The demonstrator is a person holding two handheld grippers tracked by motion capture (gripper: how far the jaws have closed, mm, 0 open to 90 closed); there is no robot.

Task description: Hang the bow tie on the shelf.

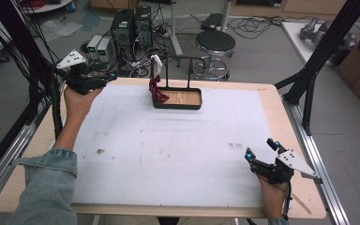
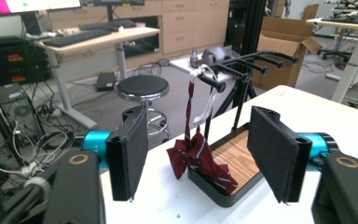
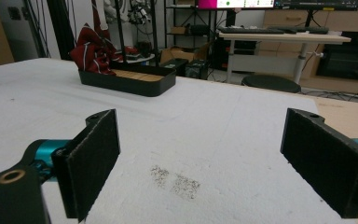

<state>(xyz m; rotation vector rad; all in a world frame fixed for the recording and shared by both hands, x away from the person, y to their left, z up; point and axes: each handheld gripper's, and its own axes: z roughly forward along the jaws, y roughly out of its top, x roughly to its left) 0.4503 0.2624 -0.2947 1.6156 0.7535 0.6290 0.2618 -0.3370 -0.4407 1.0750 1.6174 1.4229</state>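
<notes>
At the table's far-left corner the left gripper (image 1: pixel 104 78) hovers with jaws apart and nothing between them. The red striped tie (image 1: pixel 158 91) hangs from the rack's peg (image 2: pixel 214 83) — its tail pooled in the wooden-floored tray (image 1: pixel 193 106). Near-right, the right gripper (image 1: pixel 260 152) rests wide open — apparently idle.

A white sheet (image 1: pixel 168 154) covers the wooden table (image 1: pixel 281 117); a black tray stand (image 1: pixel 178 104) stands on it.
</notes>
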